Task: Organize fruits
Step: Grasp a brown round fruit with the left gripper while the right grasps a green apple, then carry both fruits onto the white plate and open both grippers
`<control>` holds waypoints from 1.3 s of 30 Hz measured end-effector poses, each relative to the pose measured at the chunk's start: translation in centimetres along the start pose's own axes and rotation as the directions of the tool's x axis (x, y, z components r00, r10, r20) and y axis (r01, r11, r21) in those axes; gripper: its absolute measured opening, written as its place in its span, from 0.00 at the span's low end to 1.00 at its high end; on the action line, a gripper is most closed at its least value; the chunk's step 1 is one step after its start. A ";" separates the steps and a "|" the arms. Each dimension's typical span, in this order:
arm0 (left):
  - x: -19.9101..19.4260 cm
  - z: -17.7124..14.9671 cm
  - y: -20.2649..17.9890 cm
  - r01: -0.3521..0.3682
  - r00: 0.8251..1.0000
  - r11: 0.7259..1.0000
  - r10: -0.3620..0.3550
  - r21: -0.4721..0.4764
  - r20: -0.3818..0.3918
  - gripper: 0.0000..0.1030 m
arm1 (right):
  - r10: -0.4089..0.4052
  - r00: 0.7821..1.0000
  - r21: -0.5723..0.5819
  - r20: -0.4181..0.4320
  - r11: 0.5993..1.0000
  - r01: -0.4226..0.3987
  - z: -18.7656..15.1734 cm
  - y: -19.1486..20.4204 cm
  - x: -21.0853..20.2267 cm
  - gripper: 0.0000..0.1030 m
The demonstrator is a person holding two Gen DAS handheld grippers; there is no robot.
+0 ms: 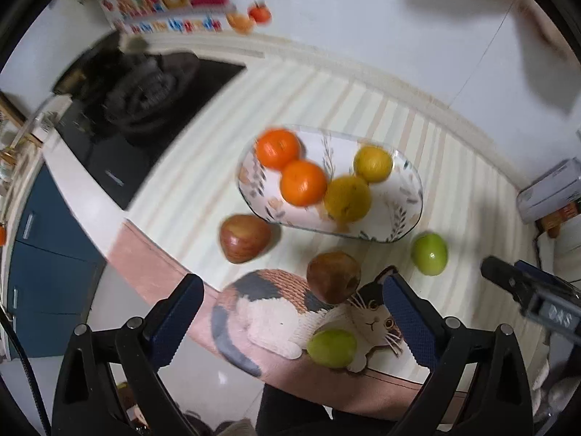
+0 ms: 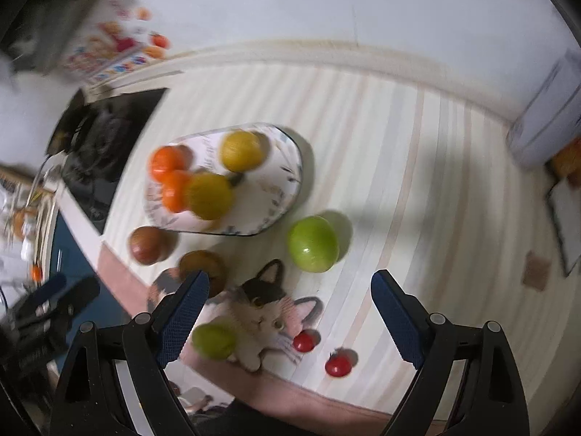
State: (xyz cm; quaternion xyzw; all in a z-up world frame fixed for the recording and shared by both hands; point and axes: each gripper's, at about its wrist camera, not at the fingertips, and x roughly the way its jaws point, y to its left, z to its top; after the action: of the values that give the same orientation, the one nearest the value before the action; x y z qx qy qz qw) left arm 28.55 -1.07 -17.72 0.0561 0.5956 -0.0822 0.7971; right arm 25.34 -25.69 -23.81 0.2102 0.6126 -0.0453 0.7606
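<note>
Plate point(image 1: 406, 214): held 2 oranges point(image 1: 303, 182), 2 yellow fruits point(image 1: 347, 198). Bench point(image 1: 203, 189): 2 red apples point(image 1: 245, 238), 2 green fruits point(image 2: 313, 243), 2 cherry tomatoes point(image 2: 337, 366) remained. Left gripper point(image 1: 292, 312) and right gripper point(image 2: 290, 307): fingers spread, empty.

Bright, even light; motion blur throughout, fisheye-warped dark edges.
</note>
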 end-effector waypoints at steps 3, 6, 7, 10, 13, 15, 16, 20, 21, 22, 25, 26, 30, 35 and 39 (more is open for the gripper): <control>3.8 0.3 -1.1 0.002 0.997 1.000 0.000 0.031 -0.077 0.98 | -0.021 0.998 0.031 -0.053 0.999 0.022 1.1 -0.9 4.1 0.88; 7.6 0.3 -2.1 0.009 0.989 0.998 0.001 0.064 -0.150 0.98 | -0.034 0.994 0.049 -0.106 0.998 0.039 1.8 -1.1 7.5 0.87; 8.5 0.2 -2.4 0.015 0.986 0.997 -0.004 0.070 -0.167 0.98 | -0.046 0.991 0.048 -0.122 0.997 0.052 2.0 -1.2 8.7 0.86; 11.4 0.0 -3.1 0.026 0.974 0.995 -0.005 0.092 -0.225 0.97 | -0.054 0.986 0.047 -0.158 0.997 0.063 2.4 -1.3 11.1 0.75; 13.3 -0.2 -3.6 0.049 0.964 0.993 -0.018 0.109 -0.265 0.96 | -0.009 0.986 0.055 -0.169 0.998 0.019 2.4 -1.3 12.1 0.59; 13.8 -0.3 -3.8 0.082 0.959 0.992 -0.052 0.098 -0.278 0.85 | -0.044 0.983 0.019 -0.177 0.999 0.048 2.2 -0.5 12.2 0.59; 14.0 -0.3 -3.9 0.090 0.957 0.991 -0.059 0.097 -0.284 0.82 | -0.043 0.982 0.006 -0.182 0.999 0.045 1.9 -0.3 12.3 0.59; 14.4 -0.4 -4.2 0.086 0.960 0.989 -0.050 0.121 -0.274 0.65 | -0.025 0.978 -0.007 -0.208 1.000 0.024 0.4 -0.1 12.5 0.59; 14.4 -0.3 -4.2 0.088 0.962 0.988 -0.051 0.125 -0.267 0.65 | -0.016 0.978 -0.003 -0.210 1.000 0.015 0.2 -0.2 12.5 0.59; 14.3 -0.3 -4.2 0.089 0.964 0.988 -0.053 0.129 -0.261 0.65 | -0.005 0.977 0.008 -0.212 1.000 0.007 0.1 -0.3 12.5 0.59; 14.1 -0.6 -4.6 0.074 0.970 0.986 -0.036 0.150 -0.242 0.65 | -0.002 0.977 0.007 -0.212 1.000 0.003 0.0 -0.3 12.7 0.59; 13.9 -0.7 -4.9 0.065 0.972 0.984 -0.026 0.165 -0.232 0.65 | -0.003 0.977 0.006 -0.211 1.000 0.004 0.0 -0.3 12.8 0.59; 12.7 -1.0 -5.7 0.075 0.976 0.981 -0.035 0.181 -0.215 0.64 | -0.014 0.980 0.005 -0.197 1.000 0.015 -0.5 -0.8 12.0 0.59; 6.3 1.8 -5.4 0.171 0.978 0.972 -0.148 0.163 -0.148 0.64 | 0.051 0.989 0.046 -0.139 0.998 -0.045 0.5 -0.8 8.0 0.59; 2.1 6.9 -5.3 0.189 0.982 0.963 -0.181 0.191 -0.059 0.65 | 0.091 0.994 0.041 -0.069 0.995 -0.088 3.0 0.8 5.4 0.59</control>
State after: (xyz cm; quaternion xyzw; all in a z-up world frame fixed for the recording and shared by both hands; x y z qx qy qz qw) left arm 34.58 -7.67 -17.67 0.0803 0.6034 -0.2133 0.7642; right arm 29.68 -25.04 -28.22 0.2533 0.6280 -0.0154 0.7357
